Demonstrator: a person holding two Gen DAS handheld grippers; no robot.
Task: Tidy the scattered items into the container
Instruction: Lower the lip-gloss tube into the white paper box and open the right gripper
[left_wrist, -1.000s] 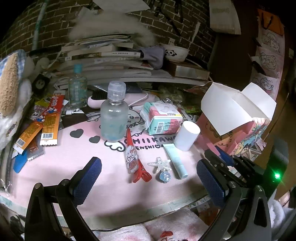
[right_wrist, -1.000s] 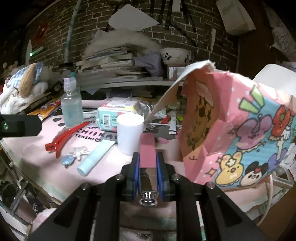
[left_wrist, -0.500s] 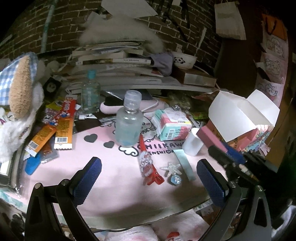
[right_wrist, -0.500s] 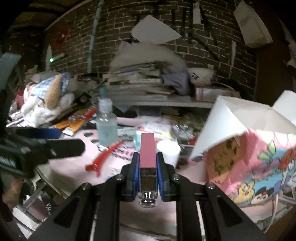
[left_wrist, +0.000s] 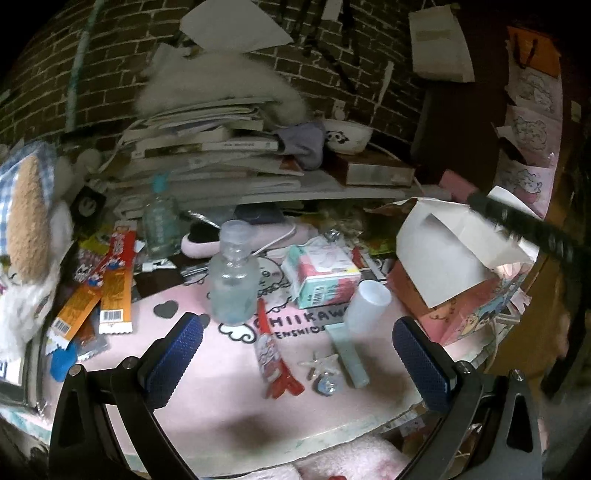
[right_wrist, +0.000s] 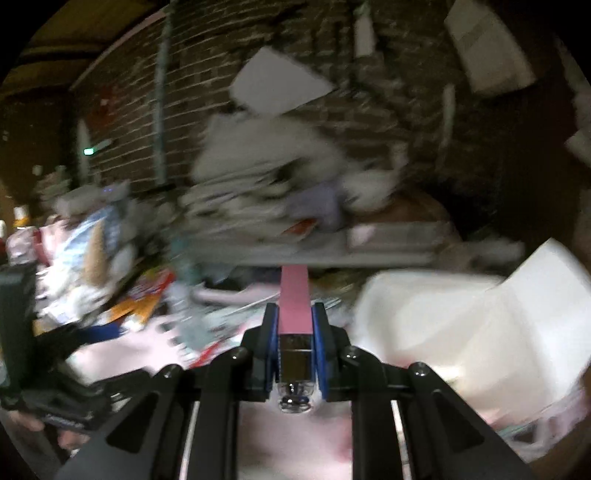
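My right gripper (right_wrist: 294, 314) is shut on a slim pink case (right_wrist: 293, 295) with a metal end, which sticks out ahead of the jaws. In the left wrist view that gripper (left_wrist: 474, 201) holds the pink case (left_wrist: 456, 182) in the air above the open white flaps of the pink cartoon box (left_wrist: 443, 258). My left gripper (left_wrist: 295, 328) hangs open over the pink mat (left_wrist: 221, 398), holding nothing. Below it lie a clear bottle (left_wrist: 232, 284), a red hair clip (left_wrist: 271, 350), a star clip (left_wrist: 323, 363), a pale blue tube (left_wrist: 349, 356) and a white cup (left_wrist: 367, 306). The right wrist view is motion-blurred.
A tissue pack (left_wrist: 321, 275) stands behind the cup. Snack sachets (left_wrist: 114, 280) and a plush toy (left_wrist: 26, 221) crowd the left side. A shelf of stacked books (left_wrist: 221, 147) and a panda bowl (left_wrist: 347, 136) back onto the brick wall. The mat's front edge is near.
My right gripper has risen with the pink case from table height to above the box flaps. The left gripper has lifted a little and stays open.
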